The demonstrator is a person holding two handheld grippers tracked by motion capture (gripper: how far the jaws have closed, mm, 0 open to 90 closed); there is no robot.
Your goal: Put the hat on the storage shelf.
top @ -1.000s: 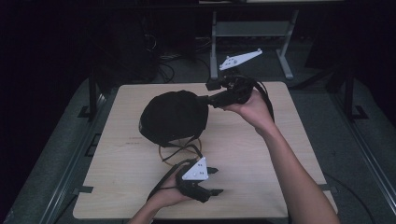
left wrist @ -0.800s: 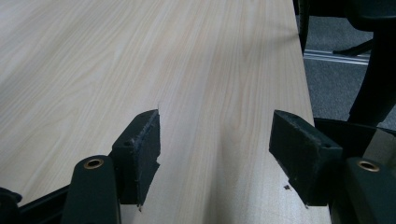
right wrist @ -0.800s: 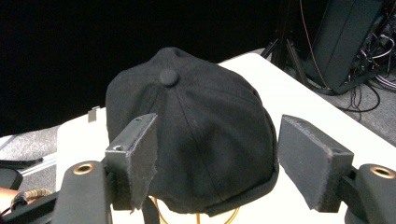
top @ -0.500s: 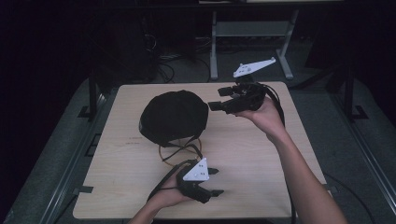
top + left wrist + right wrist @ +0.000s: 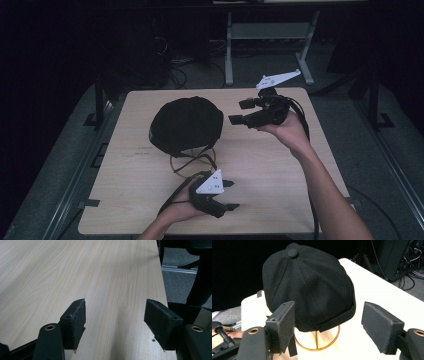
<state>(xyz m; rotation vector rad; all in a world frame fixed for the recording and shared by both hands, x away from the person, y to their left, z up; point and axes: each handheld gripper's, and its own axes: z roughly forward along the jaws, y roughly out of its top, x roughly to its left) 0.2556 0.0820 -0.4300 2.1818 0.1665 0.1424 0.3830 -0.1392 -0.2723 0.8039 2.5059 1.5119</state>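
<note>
A black cap [image 5: 186, 125] sat on a gold wire stand [image 5: 192, 161] near the middle of a pale wooden worktop [image 5: 280, 175], its button top [image 5: 293, 251] and stitched panels clear in the right gripper view. The right hand-held gripper [image 5: 239, 112] hovered just to the right of the cap at about the level of its crown, jaws aimed toward it and spread wide with nothing between them; in the right gripper view the cap and the ring base [image 5: 317, 341] of its stand lay beyond the two pads, apart from both. The left hand-held gripper [image 5: 231, 195] lay low at the near edge of the worktop, well apart from the cap, its jaws pointing to the right across the bare wood. In the left gripper view its jaws stood wide open and empty over the wood grain. A person's forearms entered from the near side, one hand [image 5: 287, 131] cradling the right gripper from below.
</note>
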